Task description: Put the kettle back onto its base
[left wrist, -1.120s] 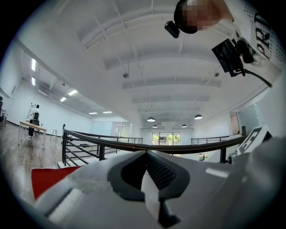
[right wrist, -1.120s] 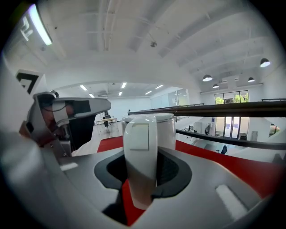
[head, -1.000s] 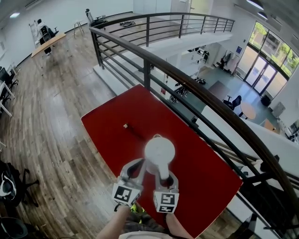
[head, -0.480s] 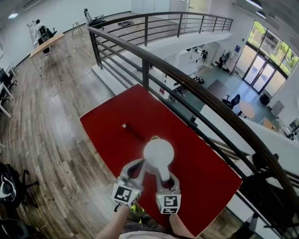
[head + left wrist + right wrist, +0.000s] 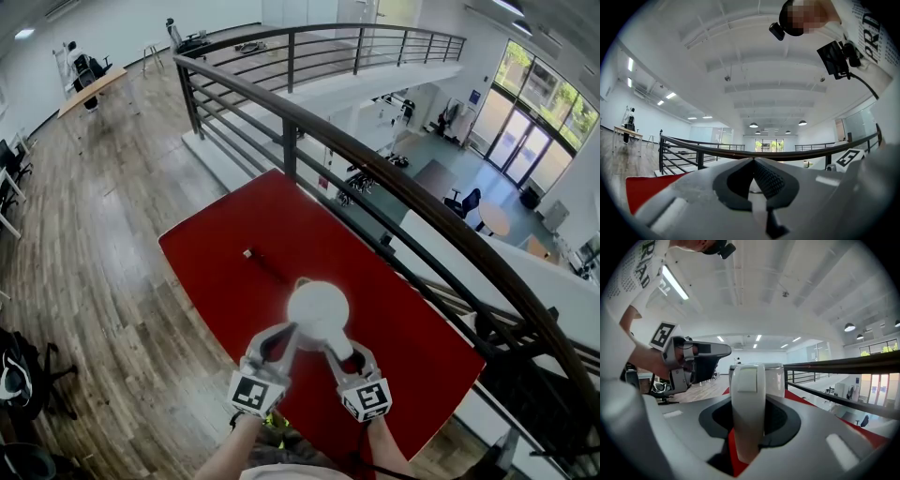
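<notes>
A white kettle stands on the red table, seen from above in the head view. My right gripper is shut on the kettle's handle, which fills the gap between its jaws; the kettle body rises just beyond. My left gripper sits against the kettle's left side, its tips meeting with nothing between them. It also shows beside the kettle in the right gripper view. A dark cord with a light end lies on the table and runs toward the kettle. No base shows beneath the kettle.
A dark metal railing runs along the table's far side, with an open drop to a lower floor behind it. Wooden floor lies to the left. The table's near edge is close to my hands.
The right gripper's rear end with its marker cube has swung to the right while its jaws stayed on the handle. The kettle and the left gripper have hardly moved.
</notes>
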Demonstrator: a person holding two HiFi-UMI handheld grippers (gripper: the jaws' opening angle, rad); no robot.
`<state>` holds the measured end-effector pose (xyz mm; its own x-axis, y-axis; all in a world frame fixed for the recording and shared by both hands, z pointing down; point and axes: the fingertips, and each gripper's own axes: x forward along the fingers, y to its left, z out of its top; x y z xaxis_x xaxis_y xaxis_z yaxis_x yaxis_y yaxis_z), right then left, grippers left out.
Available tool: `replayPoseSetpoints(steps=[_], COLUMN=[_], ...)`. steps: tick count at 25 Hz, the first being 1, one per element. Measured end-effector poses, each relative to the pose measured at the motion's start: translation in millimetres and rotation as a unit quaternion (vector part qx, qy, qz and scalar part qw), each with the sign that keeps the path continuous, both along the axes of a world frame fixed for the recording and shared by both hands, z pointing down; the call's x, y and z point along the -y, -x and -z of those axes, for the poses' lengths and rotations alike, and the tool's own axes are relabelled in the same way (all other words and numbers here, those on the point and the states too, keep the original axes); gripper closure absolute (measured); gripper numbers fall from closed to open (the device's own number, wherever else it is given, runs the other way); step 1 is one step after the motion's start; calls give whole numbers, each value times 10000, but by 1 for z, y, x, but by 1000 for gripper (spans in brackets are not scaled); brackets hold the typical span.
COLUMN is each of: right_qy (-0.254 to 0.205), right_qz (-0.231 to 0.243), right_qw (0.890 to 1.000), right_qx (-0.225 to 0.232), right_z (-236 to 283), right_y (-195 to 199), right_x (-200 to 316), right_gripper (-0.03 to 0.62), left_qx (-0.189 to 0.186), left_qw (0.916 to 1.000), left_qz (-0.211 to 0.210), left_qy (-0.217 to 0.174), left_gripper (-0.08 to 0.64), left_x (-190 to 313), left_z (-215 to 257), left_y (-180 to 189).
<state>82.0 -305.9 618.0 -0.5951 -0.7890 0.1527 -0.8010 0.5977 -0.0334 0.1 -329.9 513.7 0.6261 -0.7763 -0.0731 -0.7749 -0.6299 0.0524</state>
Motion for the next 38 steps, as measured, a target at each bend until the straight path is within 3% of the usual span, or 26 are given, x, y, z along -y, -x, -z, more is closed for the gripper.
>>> replayPoseSetpoints(steps=[7, 23, 31, 32, 34, 38], right_qy=[-3, 106, -439, -544, -717, -1069], right_qz=[683, 106, -92, -112, -246, -444], right_qw=[9976, 9998, 9976, 9973, 9968, 9932], right_qx=[-135, -162, -518, -471, -254, -91], right_z=[5, 10, 64, 73, 96, 138], right_y=[-8, -22, -19, -19, -23, -27], right_x=[6, -4, -3, -5, -8, -1], right_gripper=[468, 419, 424, 440, 549, 549], left_qx=[-137, -194, -187, -188, -204, -160], left_qw=[9999, 9997, 9995, 9994, 9993, 9992], left_qz=[-71, -138, -166, -173, -168, -134], left_qy=[-10, -16, -208, -223, -266, -334], left_gripper=[568, 568, 568, 568, 568, 568], left_x=[-1, 0, -1, -2, -4, -3], left_z=[8, 16, 37, 40, 46, 56], left_y=[-9, -13, -13, -13, -13, -9])
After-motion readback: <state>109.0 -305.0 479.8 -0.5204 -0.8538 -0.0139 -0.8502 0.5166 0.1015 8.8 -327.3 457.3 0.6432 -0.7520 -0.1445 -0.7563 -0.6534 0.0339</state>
